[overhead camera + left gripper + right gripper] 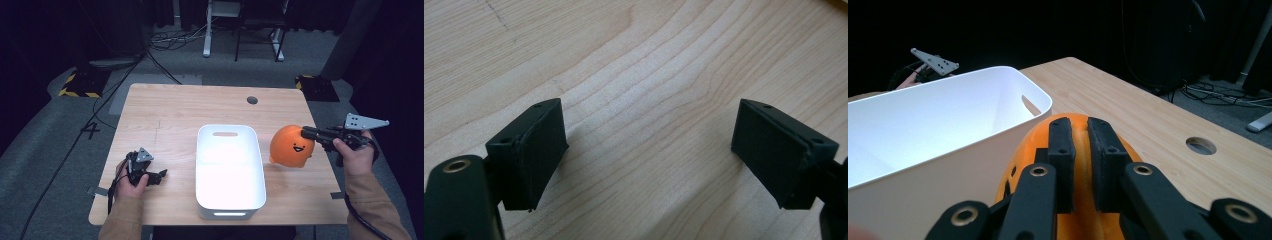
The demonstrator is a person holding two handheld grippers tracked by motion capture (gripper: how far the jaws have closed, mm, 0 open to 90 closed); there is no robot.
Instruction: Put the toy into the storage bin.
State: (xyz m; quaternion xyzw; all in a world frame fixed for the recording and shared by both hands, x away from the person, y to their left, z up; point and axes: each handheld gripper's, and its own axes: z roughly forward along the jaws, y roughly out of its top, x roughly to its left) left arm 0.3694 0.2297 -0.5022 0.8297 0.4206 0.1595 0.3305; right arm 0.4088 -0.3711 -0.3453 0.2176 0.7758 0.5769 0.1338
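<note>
Right gripper (1078, 137): clamped on a pinched fold at the top of the orange toy, jaws nearly together.
Orange toy (292, 146): soft, round, smiling face; held just right of the white bin, above the table's right side.
White bin (202, 165): table centre, open.
Left gripper (649, 150): jaws wide apart, nothing between; low over the wooden table (165, 110), left of the bin.

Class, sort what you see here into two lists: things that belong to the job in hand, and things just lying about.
Part of the job:
- orange smiley-face toy, pinched and lifted by the right tool
- white plastic bin beside it, a likely destination

Just lying about:
- left tool, open, resting on the table
- cables on the floor
- desk legs behind
</note>
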